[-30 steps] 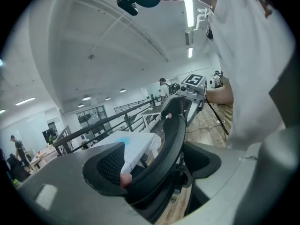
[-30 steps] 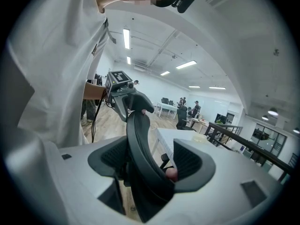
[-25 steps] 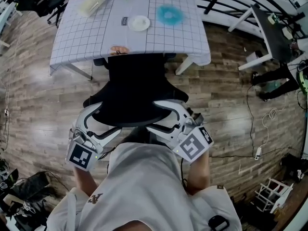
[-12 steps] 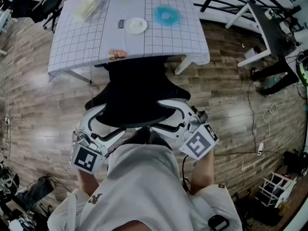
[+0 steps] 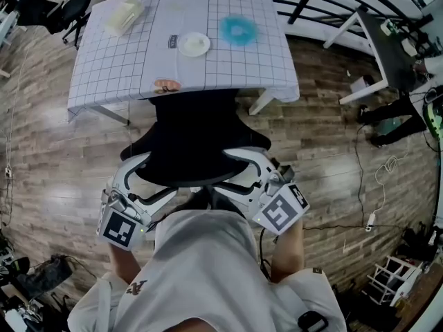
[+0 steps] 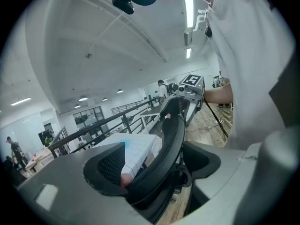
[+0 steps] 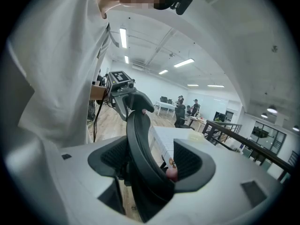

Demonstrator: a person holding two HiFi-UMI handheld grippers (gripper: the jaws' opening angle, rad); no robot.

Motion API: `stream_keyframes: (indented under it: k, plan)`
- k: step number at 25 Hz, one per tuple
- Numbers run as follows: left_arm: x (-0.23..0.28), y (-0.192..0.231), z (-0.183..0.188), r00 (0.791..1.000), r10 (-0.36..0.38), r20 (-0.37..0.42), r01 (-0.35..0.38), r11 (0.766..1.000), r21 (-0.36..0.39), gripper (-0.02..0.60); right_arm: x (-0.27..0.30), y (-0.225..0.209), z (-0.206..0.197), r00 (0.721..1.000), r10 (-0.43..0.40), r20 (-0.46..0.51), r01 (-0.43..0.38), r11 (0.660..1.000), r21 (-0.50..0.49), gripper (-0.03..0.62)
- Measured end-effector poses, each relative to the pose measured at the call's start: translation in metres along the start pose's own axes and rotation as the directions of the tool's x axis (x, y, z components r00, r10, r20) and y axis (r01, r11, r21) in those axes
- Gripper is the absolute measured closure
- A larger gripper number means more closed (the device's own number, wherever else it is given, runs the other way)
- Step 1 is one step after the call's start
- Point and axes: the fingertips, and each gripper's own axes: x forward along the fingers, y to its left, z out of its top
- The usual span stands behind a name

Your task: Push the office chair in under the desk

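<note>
**deskjockey:** Where are we with the left tongs (image 5: 156, 173)?

**chairpusher:** We've got them on the left end of the office chair (image 5: 194, 144) back's top rim. From their own camera (image 6: 154, 172) the black rim runs right between the jaws. They're spread fairly wide and clamped on it, nothing else in there.

**deskjockey:** And the chair itself?

**chairpusher:** Front of it is tucked under the near edge of the surface (image 5: 124, 61), the one with the white gridded cloth. The backrest sticks out on our side, over the wood floor (image 5: 62, 137). Our torso is right behind the chair.

**deskjockey:** Anything on top?

**chairpusher:** Beyond the chair and off to its left there's a pale box (image 5: 123, 16). Just past the chair, at the cloth's near edge, there's a small orange patch (image 5: 166, 86), and we can't tell what it is. Further beyond the chair there's a white plate (image 5: 194, 44), then a blue blob (image 5: 239, 30) beyond and a bit to the chair's right.

**deskjockey:** Right tongs (image 5: 223, 169)?

**chairpusher:** Same deal on the right end of the chair's rim. Their camera (image 7: 143, 172) shows the rim pinched between the two pads, jaws partway apart with the chair back filling the gap.
</note>
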Motion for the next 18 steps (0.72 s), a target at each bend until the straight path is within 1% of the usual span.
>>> stream_keyframes:
  k: [9,14,18]
  plan:
    - [0.017,0.015,0.004,1.0,0.009,-0.013,-0.009,1.0,-0.011,0.189,-0.001,-0.022,-0.006,1.0,0.014,0.002,-0.014,1.0,-0.011,0.278]
    - [0.032,0.023,0.007,1.0,0.023,-0.016,-0.024,0.999,-0.031,0.184,-0.004,-0.036,-0.012,1.0,0.015,0.008,-0.015,1.0,-0.02,0.279]
    - [0.041,0.029,0.011,1.0,0.025,-0.013,-0.026,0.999,-0.025,0.184,-0.006,-0.047,-0.015,1.0,0.02,0.007,-0.02,1.0,-0.023,0.279]
